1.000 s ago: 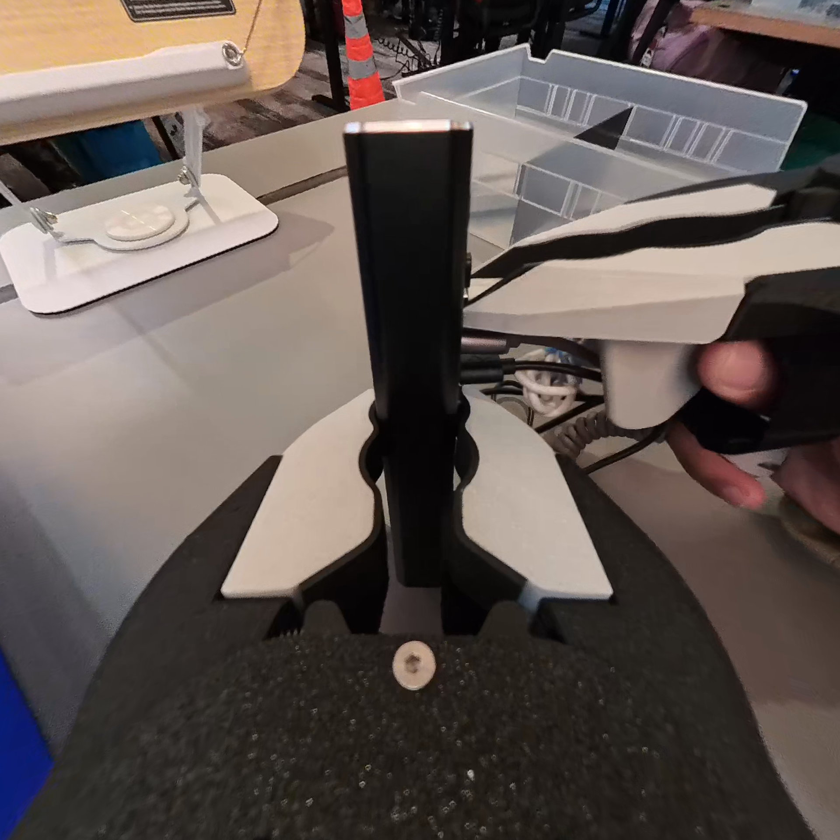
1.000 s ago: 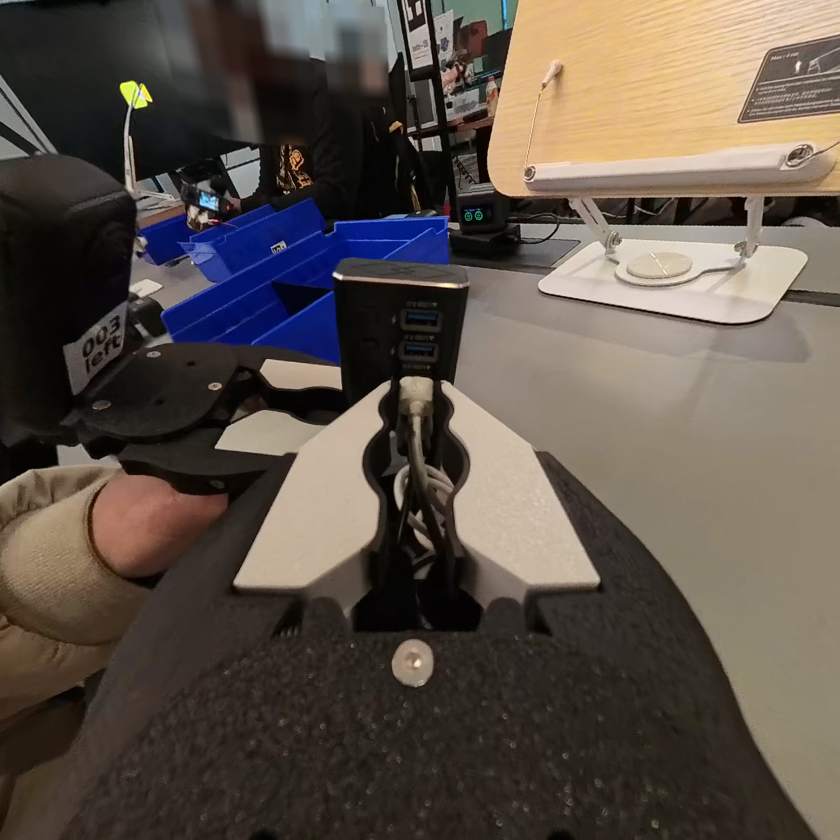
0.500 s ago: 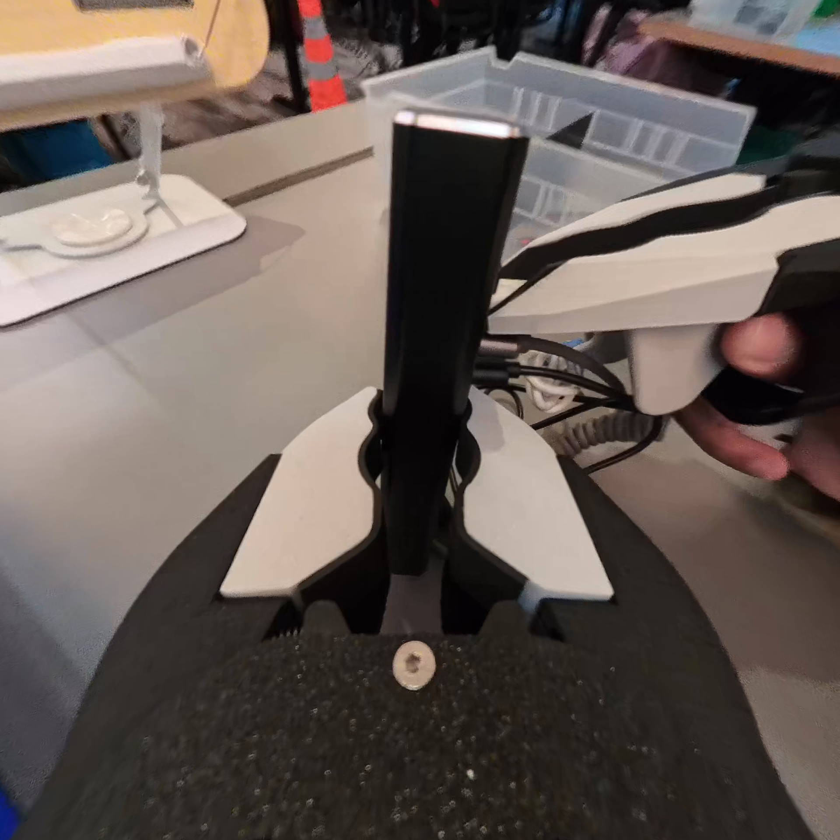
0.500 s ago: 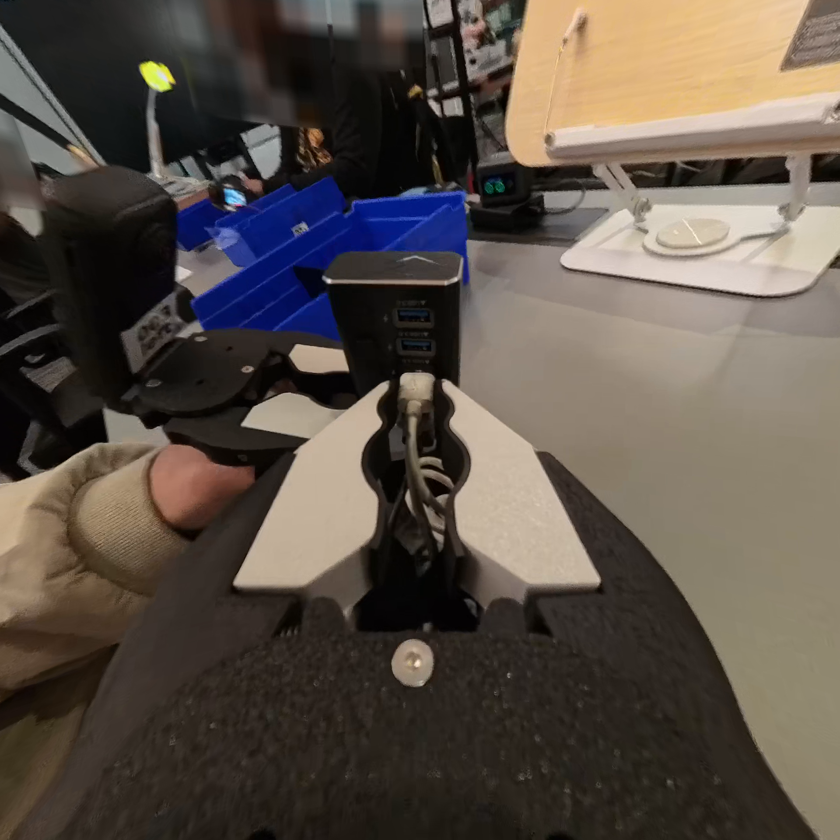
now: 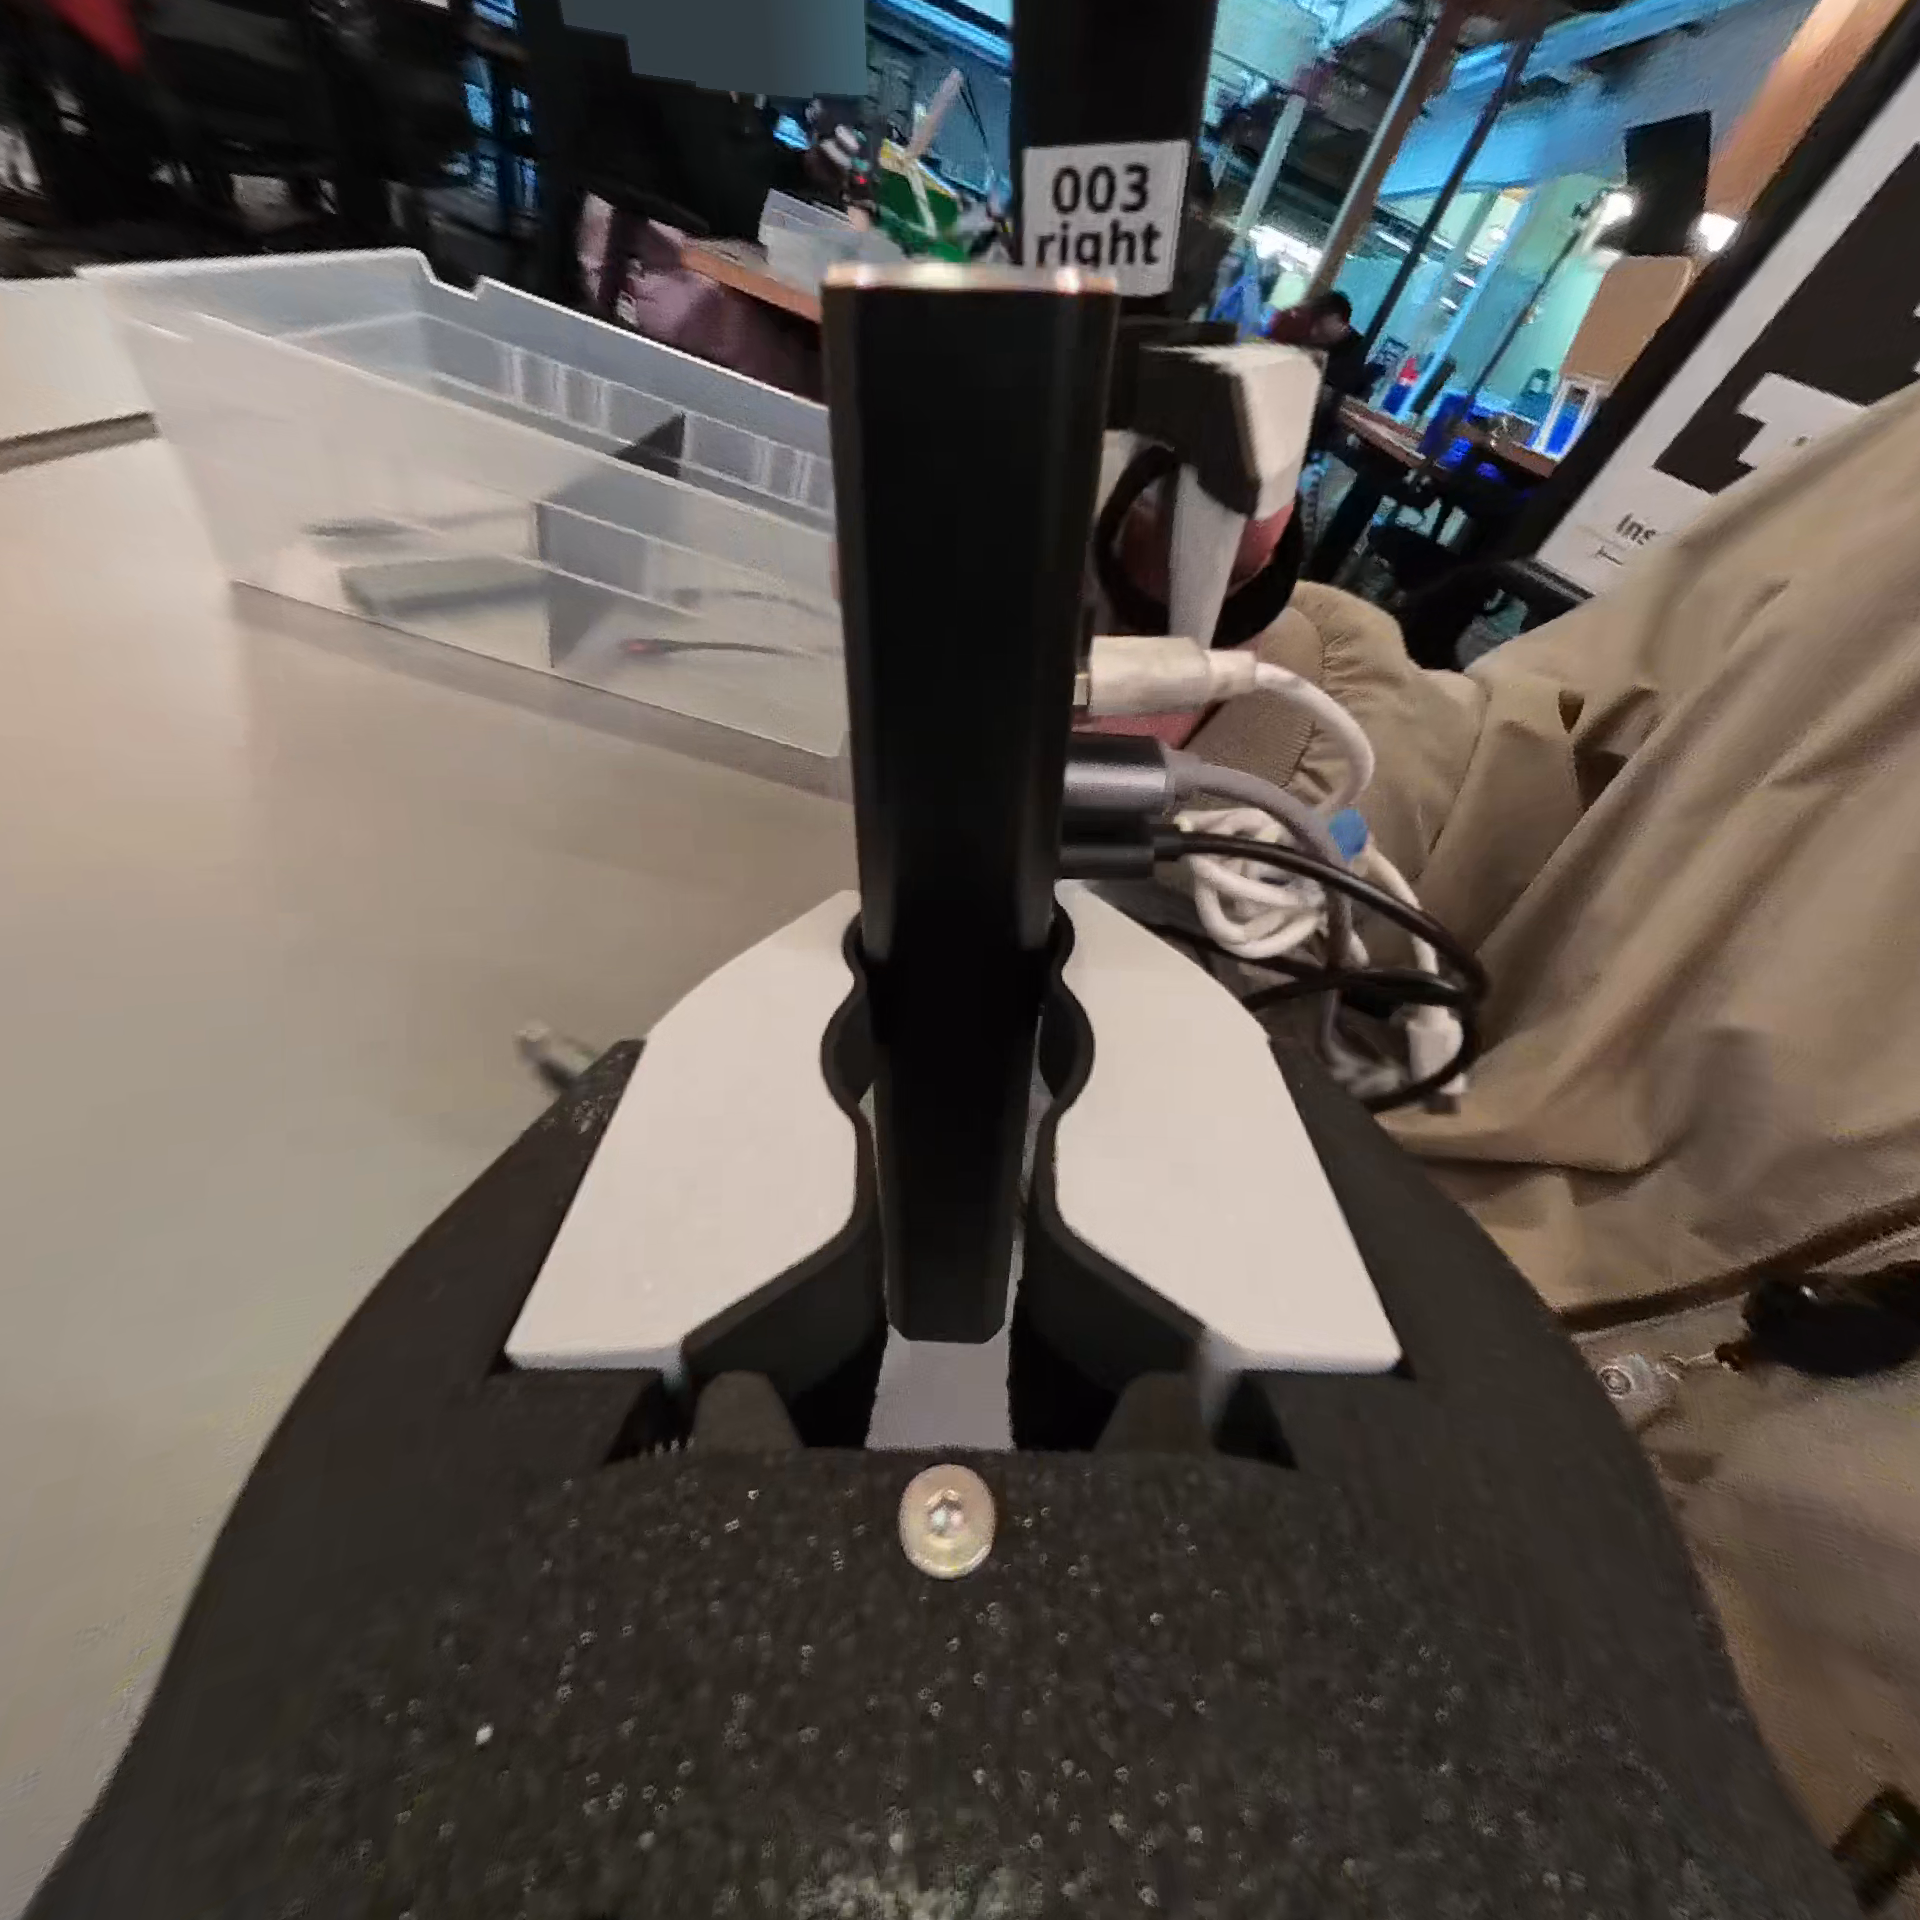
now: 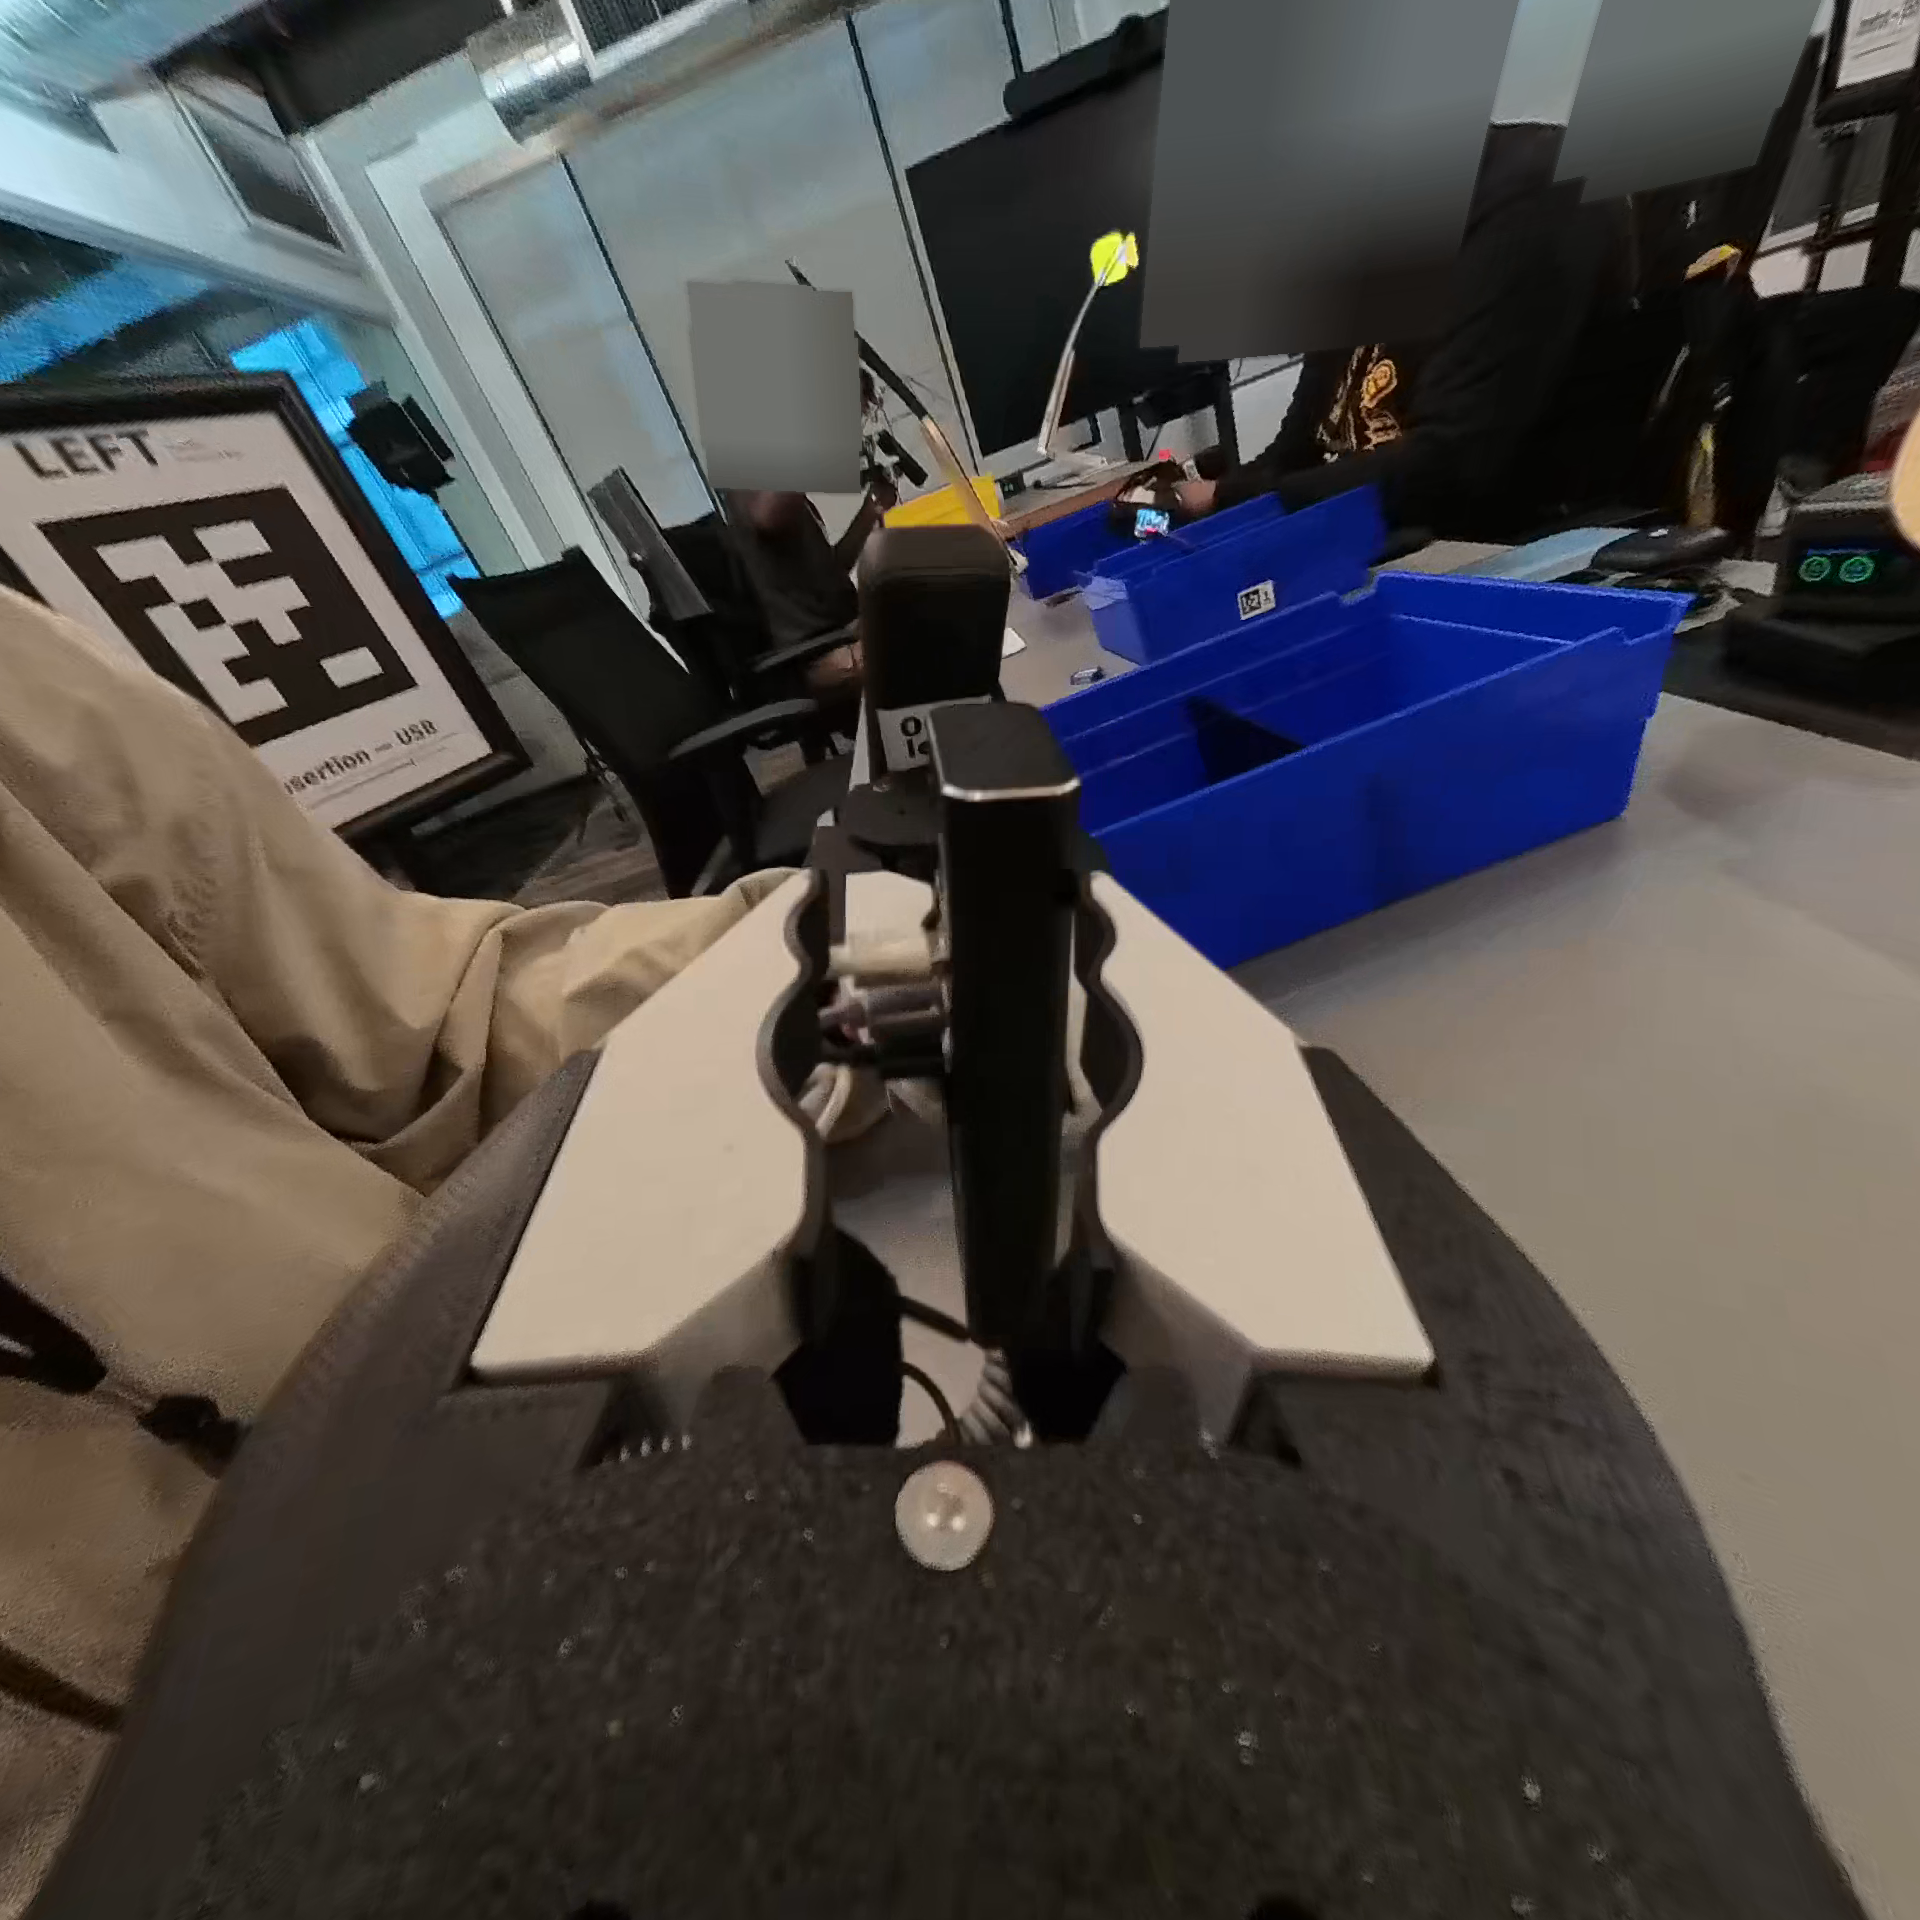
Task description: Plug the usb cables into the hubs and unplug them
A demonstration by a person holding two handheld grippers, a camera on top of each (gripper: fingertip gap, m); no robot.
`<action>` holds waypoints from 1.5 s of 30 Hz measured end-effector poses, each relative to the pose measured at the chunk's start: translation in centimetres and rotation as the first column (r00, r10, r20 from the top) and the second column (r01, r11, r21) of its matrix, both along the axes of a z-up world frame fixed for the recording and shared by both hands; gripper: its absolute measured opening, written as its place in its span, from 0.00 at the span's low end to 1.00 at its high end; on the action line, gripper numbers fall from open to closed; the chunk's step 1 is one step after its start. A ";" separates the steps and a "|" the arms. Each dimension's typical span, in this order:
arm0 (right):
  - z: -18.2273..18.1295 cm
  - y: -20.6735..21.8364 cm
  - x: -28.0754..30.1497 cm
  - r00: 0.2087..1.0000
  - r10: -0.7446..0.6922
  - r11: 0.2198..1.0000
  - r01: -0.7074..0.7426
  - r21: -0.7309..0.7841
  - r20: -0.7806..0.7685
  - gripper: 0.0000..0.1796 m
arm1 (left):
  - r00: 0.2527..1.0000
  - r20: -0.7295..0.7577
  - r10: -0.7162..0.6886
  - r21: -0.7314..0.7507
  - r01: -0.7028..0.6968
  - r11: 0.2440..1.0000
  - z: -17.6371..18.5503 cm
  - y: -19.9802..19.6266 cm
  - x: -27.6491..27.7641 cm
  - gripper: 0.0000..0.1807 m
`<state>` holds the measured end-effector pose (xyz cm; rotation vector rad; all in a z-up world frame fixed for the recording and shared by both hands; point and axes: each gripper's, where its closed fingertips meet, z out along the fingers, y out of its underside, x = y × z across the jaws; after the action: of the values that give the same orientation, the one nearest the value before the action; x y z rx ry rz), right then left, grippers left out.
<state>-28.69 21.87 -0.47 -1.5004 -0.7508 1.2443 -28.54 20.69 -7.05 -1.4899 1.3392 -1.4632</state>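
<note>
Left tool [image 5: 958,997] pinches the black hub [image 5: 966,727] upright between its fingers, above the grey desk [image 5: 312,935]. White [image 5: 1153,673], grey [image 5: 1117,777] and black [image 5: 1107,854] plugs sit in the hub's side toward the person's tan sleeve [image 5: 1662,831], their cables looping down. Right tool [image 6: 951,997] stands spread around the hub [image 6: 1003,987], apparently gripping nothing, though the plugs [image 6: 894,1003] lie in its gap; a clear bin [image 5: 468,499] and blue bins [image 6: 1351,790] rest nearby.
</note>
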 end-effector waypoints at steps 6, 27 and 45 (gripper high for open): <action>-2.0 1.7 0.8 0.993 -0.113 0.991 0.115 -0.074 0.034 0.26 | 0.974 -0.030 0.223 0.117 -0.218 0.969 -0.4 2.8 0.6 0.15; -6.2 4.5 1.9 0.697 -0.634 0.769 0.613 0.180 0.334 0.08 | 0.685 -0.120 0.718 0.258 -0.677 0.689 -4.4 7.5 1.3 0.16; -3.0 2.7 3.8 0.726 -0.654 0.756 0.612 0.232 0.212 0.08 | 0.610 -0.089 0.787 -0.007 -0.791 0.612 -3.1 12.5 -5.2 0.15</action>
<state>-24.84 24.52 -3.49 -1.6352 -0.4201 0.4433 -33.77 33.20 -10.16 -1.8418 0.5018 -0.8395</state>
